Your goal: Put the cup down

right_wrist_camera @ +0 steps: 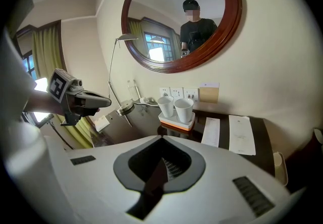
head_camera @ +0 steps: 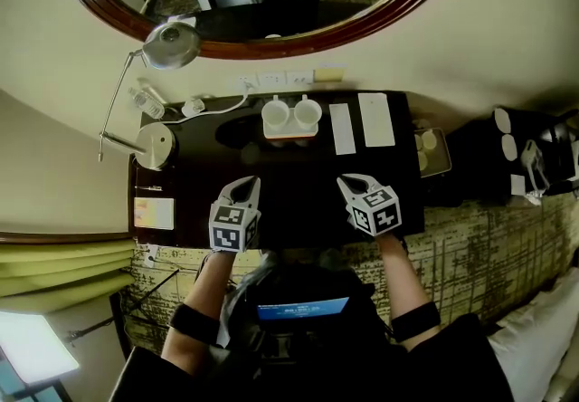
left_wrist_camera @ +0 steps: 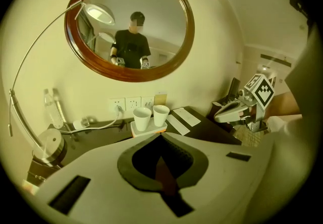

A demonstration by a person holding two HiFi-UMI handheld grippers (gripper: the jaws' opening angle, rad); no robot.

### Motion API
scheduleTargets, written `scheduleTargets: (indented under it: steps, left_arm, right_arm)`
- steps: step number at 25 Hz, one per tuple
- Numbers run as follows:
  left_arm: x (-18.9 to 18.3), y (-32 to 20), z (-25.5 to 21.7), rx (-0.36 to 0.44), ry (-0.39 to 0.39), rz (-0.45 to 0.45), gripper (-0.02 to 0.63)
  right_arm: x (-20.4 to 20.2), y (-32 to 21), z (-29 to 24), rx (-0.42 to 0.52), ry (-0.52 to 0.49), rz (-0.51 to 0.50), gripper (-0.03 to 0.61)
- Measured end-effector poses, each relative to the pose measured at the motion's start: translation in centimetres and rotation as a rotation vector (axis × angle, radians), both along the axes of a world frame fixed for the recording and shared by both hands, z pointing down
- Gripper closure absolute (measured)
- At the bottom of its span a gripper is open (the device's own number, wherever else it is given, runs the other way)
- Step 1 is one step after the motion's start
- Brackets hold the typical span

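Cups (head_camera: 276, 110) were found on tray (head_camera: 290, 131); left gripper (head_camera: 245, 185) and right gripper (head_camera: 355, 183) were found closed, empty. Placing was judged done; only retreat called for.

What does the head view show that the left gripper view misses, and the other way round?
Only the head view: the left tongs from outside, the person's left forearm, and a blue-lit screen at the chest. Only the left gripper view: those tongs seen from behind, shut and empty. Both: the right tongs, two white cups on a white tray, the round wood-framed mirror and the silver desk lamp.
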State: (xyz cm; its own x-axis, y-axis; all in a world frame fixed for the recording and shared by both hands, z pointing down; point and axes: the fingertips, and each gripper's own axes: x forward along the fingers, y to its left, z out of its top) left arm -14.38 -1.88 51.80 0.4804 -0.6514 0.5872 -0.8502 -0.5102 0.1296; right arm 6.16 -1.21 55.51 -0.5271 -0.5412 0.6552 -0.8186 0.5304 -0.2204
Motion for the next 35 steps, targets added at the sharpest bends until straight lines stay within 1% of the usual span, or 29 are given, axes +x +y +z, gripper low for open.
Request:
scheduleTargets:
  steps: [2, 6, 10, 15, 18, 19, 23, 27, 28, 30, 31, 33, 35]
  left_arm:
    - [0.0, 0.2, 0.2, -0.012, 0.003, -0.01, 0.62]
    - [0.4, 0.2, 0.1, -0.011, 0.034, -0.034, 0.62]
    - [0.4, 0.2, 0.1, -0.012, 0.029, -0.029, 0.618]
    - [0.3, -0.1, 0.4, -0.011, 0.037, -0.059, 0.618]
    - [0.5, 0.1, 0.3, -0.02, 0.036, -0.058, 0.618]
    - [0.4, 0.1, 0.5, -0.02, 0.034, -0.063, 0.618]
    - [0.1, 0.2, 1.1, -0.028, 0.03, -0.089, 0.618]
    - [0.8, 0.4, 1.5, -0.05, 0.032, -0.087, 0.618]
    - [1.0, 0.4, 1.6, -0.053, 0.031, -0.086, 0.618]
    - [1.5, 0.1, 1.8, -0.051, 0.029, -0.082, 0.618]
    - [1.8, 0.0, 1.8, -0.049, 0.028, -0.08, 0.618]
    - [2.2, -0.3, 1.7, -0.048, 0.023, -0.081, 0.618]
    - [2.5, -0.6, 1.8, -0.045, 0.015, -0.082, 0.618]
  right_arm:
    - [0.0, 0.1, 0.2, -0.002, -0.001, -0.001, 0.571]
    - [0.4, 0.3, 0.8, -0.003, -0.002, -0.003, 0.57]
    - [0.7, 0.2, 1.1, -0.008, -0.006, 0.001, 0.569]
    - [1.0, 0.2, 1.5, -0.01, -0.011, -0.002, 0.569]
    - [1.2, -0.1, 1.6, 0.004, -0.012, 0.005, 0.563]
    - [1.2, -0.2, 1.7, 0.01, -0.012, 0.003, 0.551]
    - [1.3, -0.6, 1.9, 0.035, 0.002, -0.009, 0.546]
    - [1.3, -1.5, 2.2, 0.06, 0.01, -0.023, 0.43]
    - [1.1, -1.8, 2.4, 0.069, 0.01, -0.033, 0.386]
    - [0.6, -2.5, 2.9, 0.081, 0.01, -0.059, 0.275]
    - [0.2, -2.9, 3.2, 0.083, 0.007, -0.074, 0.234]
    - [-0.4, -3.8, 3.9, 0.093, 0.003, -0.097, 0.187]
    - [-0.8, -4.9, 4.6, 0.107, 0.008, -0.104, 0.163]
